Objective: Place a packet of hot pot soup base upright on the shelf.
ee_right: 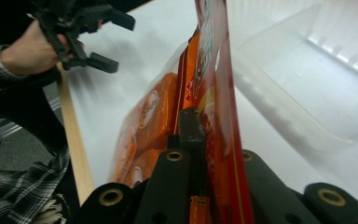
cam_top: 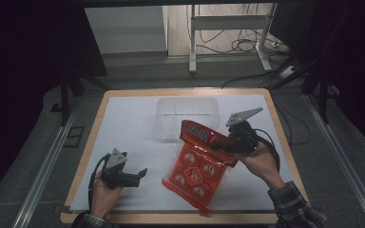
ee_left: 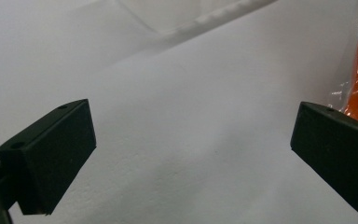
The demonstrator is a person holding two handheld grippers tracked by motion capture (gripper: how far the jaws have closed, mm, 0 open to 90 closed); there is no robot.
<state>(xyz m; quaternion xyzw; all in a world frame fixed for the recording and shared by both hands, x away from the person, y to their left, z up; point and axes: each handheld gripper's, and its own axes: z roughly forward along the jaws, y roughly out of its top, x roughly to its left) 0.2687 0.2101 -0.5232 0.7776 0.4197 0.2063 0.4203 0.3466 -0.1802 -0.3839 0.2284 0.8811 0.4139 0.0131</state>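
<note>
The right tongs (cam_top: 218, 144) pinch the orange snack bag (cam_top: 197, 173) by its top; it hangs lengthwise below, the clear tub (cam_top: 188, 114) just beyond. The left tongs (cam_top: 141, 173) stand wide, empty.

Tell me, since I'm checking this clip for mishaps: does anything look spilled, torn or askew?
Nothing spilled or torn. The orange snack bag hangs tilted, pinched at its top edge by the right hand-held gripper, its lower end at the table. The clear plastic container sits upright; the left hand-held gripper is open.

White-covered surface (cam_top: 133, 123) with wooden edge carries a clear plastic tub (cam_top: 187, 114) toward the far side; orange snack bag's (cam_top: 195, 173) lower end rests nearer.
</note>
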